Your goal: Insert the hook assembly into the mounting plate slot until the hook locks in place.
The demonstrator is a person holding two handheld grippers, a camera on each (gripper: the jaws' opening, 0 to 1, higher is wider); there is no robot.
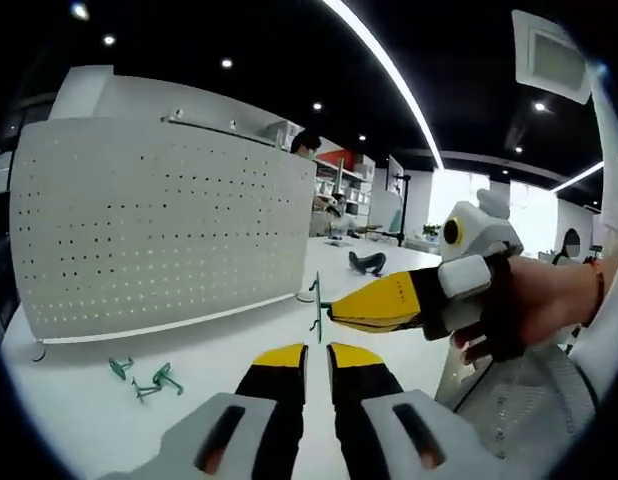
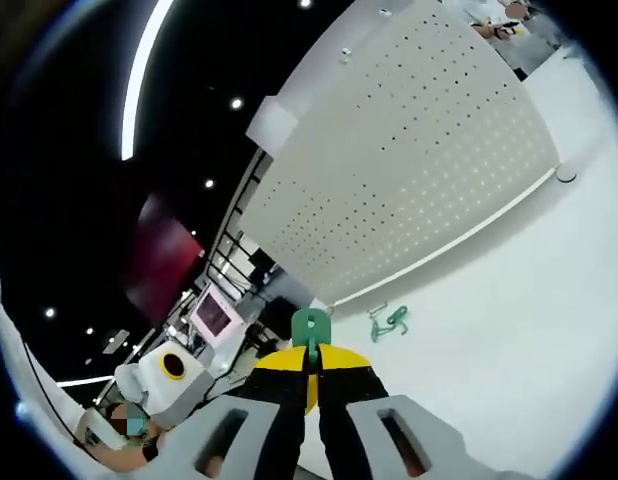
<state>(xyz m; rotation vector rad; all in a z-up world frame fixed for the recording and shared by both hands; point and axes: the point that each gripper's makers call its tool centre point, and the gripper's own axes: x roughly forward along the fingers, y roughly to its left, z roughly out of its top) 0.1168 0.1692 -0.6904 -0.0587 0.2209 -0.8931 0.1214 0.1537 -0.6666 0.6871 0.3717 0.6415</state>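
Right gripper (image 2: 312, 378): yellow-tipped black jaws pressed together on a green hook (image 2: 311, 327), whose flat green head stands up just past the jaw tips. In the left gripper view this same gripper (image 1: 334, 312) enters from the right, carried by a hand (image 1: 534, 300), and the hook (image 1: 316, 305) shows edge-on at its tip as a thin green upright piece.

Left gripper (image 1: 316, 352): jaws nearly closed, a narrow gap between the yellow tips, nothing between them. It sits just below the other gripper's tip and the held hook, close but apart from them.

White pegboard panel (image 1: 154, 225): upright on the table, ahead and to the left of the left gripper; in the right gripper view the panel (image 2: 409, 160) stands ahead, beyond the held hook, well apart from it.

Loose green hooks (image 1: 147, 378): several, lying on the white table (image 1: 79, 410) left of the left gripper, near the panel's foot; seen ahead and slightly right of the right gripper as a small cluster (image 2: 387, 322) on the table (image 2: 529, 340).
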